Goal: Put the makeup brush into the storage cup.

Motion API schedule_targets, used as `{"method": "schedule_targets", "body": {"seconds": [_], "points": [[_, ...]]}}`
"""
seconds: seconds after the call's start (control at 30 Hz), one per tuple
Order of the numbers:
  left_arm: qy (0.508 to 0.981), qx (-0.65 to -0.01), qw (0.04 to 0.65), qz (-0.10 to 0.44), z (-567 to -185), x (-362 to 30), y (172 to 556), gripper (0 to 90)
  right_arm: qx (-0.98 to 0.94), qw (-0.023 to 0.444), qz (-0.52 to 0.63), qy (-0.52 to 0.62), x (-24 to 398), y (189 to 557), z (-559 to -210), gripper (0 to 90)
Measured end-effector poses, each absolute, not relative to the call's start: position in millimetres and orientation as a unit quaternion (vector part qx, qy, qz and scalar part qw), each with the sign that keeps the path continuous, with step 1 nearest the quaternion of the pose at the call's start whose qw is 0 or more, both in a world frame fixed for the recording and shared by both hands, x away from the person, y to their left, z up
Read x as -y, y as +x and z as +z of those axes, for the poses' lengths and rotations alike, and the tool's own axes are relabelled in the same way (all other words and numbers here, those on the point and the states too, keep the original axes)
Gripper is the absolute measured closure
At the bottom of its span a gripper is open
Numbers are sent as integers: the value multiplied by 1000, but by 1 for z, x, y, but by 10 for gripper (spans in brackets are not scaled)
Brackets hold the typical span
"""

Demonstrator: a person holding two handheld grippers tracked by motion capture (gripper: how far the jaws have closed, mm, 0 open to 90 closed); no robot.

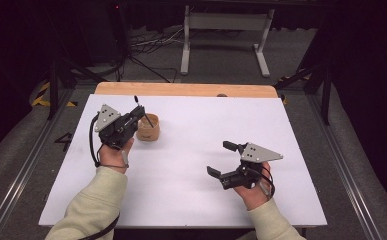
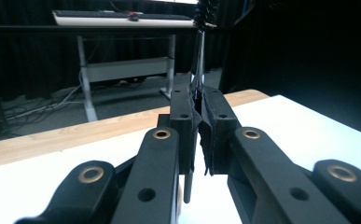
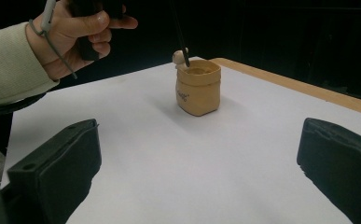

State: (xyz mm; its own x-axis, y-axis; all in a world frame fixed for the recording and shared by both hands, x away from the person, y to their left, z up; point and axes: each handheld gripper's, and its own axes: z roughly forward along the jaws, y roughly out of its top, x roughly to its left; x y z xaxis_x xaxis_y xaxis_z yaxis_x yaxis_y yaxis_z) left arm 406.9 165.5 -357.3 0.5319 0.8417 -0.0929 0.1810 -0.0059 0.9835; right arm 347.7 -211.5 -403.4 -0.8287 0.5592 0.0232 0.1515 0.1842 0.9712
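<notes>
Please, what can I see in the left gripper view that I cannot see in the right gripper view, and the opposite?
Left gripper view: the left claw shut on a thin dark stick, with a white-legged desk behind.
Right gripper view: the right claw open, a tan pot, the stick's lower end at its rim, and the left hand.
Both: the stick, the white table and its wooden edge.

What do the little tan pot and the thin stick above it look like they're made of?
The tan pot looks like matte soft fabric or washed paper: wrinkled sides, rolled rim. The thin stick held by the left hand-held gripper looks like glossy dark plastic or metal, with a bristly tip.
</notes>
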Motion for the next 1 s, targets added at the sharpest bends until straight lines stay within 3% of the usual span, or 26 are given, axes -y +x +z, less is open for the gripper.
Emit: {"method": "schedule_targets", "body": {"seconds": [0.57, 1.0], "points": [[644, -401, 574, 307, -363, -164, 424, 841, -751, 172, 590, 241, 214, 348, -405, 2], [644, -415, 572, 291, -375, -164, 435, 841, -750, 169, 591, 244, 216, 348, -406, 3]]}}
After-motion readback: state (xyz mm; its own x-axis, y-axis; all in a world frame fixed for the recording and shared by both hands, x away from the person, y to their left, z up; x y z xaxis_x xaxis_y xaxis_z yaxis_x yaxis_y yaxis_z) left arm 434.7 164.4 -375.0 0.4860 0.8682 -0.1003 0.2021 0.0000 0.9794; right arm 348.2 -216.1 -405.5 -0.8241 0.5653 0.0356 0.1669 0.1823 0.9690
